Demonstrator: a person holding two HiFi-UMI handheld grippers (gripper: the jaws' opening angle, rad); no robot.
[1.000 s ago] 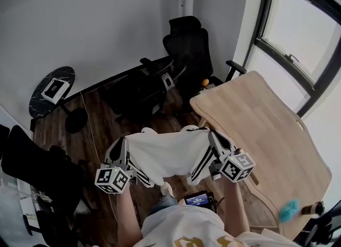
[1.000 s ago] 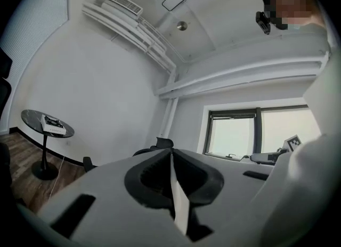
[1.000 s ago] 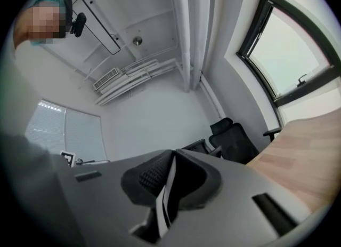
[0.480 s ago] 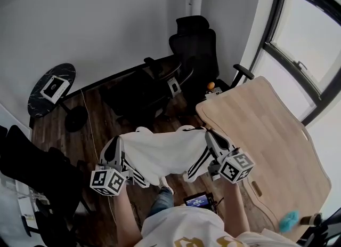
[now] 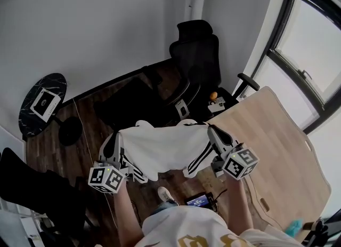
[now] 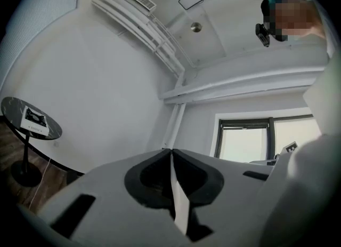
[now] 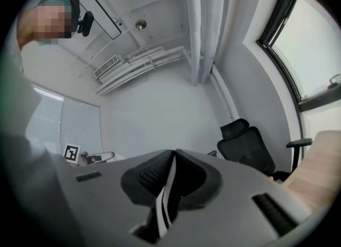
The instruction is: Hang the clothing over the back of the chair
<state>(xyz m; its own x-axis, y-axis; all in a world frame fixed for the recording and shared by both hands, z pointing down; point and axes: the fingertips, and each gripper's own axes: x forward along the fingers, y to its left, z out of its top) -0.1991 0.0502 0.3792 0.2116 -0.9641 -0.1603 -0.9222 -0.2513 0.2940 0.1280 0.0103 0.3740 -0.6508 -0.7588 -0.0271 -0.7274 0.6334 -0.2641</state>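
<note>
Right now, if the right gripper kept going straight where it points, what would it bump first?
Most likely the white wall. Straight past the right gripper, which is shut on the clothing, only wall shows; the black chair stands off to the right. Depth is unclear.

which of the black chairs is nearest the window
The high-backed chair with the headrest, in the corner beside the window; the chair at lower left is far off.

Round black table (image 5: 27, 124) bearing marker card (image 5: 45, 103); wooden desk (image 5: 282, 150) beside window (image 5: 314, 54).
</note>
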